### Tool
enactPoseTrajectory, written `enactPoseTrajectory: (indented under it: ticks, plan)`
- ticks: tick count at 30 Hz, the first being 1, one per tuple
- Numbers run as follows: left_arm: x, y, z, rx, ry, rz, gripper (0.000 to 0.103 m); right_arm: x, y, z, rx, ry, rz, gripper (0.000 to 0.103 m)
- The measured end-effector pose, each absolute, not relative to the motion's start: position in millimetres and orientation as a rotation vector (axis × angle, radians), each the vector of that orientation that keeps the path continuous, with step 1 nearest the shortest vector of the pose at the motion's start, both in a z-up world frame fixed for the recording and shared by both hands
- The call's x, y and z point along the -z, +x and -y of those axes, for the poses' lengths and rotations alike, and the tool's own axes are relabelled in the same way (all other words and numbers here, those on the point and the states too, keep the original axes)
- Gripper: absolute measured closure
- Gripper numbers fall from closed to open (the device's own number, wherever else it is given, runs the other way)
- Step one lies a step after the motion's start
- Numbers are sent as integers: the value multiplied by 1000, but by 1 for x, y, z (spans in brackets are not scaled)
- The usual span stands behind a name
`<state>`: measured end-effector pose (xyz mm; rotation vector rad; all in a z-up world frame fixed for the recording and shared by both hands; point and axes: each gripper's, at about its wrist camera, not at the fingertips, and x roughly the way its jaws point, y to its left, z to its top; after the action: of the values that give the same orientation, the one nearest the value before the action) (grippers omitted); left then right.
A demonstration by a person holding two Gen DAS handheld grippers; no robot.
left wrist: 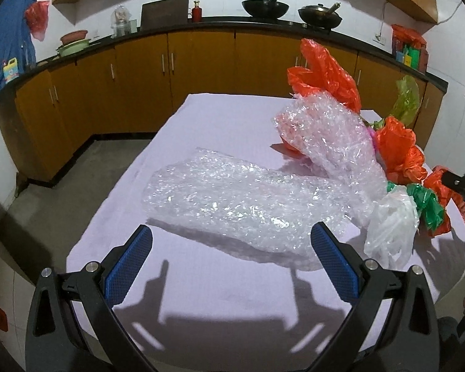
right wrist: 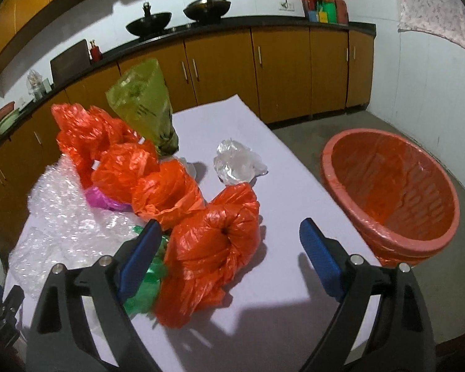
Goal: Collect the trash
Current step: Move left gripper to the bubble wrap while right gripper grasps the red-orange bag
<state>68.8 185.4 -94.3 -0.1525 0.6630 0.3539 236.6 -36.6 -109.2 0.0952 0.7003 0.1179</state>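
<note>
The left gripper point(left wrist: 232, 246) is gaping wide, empty, before the bubble wrap point(left wrist: 232, 198) on the table point(left wrist: 220, 282). The right gripper point(right wrist: 229, 248) is spreading wide around the nearest orange bag point(right wrist: 210, 248), not pinching it. The lined basket point(right wrist: 390, 192) is standing beyond the table's right edge, on open floor.

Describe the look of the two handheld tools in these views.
Both match. The left tool and right tool each have black plastic arms with triangular cut-outs, silver round pivot pins, and blue finely ribbed rectangular pads on the inner faces. No cables or sleeves show.
</note>
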Motion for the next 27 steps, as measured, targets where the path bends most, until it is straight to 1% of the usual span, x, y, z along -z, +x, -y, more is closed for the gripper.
enactPoseTrajectory:
  ticks: [4,5,7,8,10,12,15,18,20,21,23,24,25,26,27]
  plan:
    - [96,76,-182,-342,-144,-668,2,122,249,35,-111,81,-739,15]
    - [97,78,-182,-338,-144,-669,2,123,250,35,-113,85,-741,18]
    - [98,82,-183,-333,-146,-674,2,125,253,38,-149,105,-744,43]
    - [99,83,-183,-330,-147,-678,2,125,254,38,-166,112,-744,47]
    - [100,87,-183,-322,-151,-686,2,122,256,36,-182,96,-740,55]
    - [102,89,-183,-316,-160,-692,2,119,255,33,-196,72,-727,60]
    - [105,92,-185,-309,-175,-700,4,117,251,33,-201,65,-716,63]
    - [109,96,-187,-301,-191,-711,15,116,247,32,-203,57,-709,64]
    - [112,100,-189,-293,-201,-719,32,115,245,30,-205,47,-703,66]
    - [113,101,-191,-289,-208,-724,37,114,244,29,-208,43,-700,67]
    - [113,104,-193,-284,-217,-728,59,113,243,28,-215,43,-697,70]
    - [113,105,-194,-285,-215,-727,65,112,242,28,-219,45,-695,72]
    - [112,105,-195,-287,-210,-725,73,111,241,29,-222,47,-694,74]
    - [112,105,-195,-289,-207,-722,84,110,240,29,-226,48,-692,75]
    - [111,105,-196,-291,-203,-719,86,109,240,30,-229,49,-690,77]
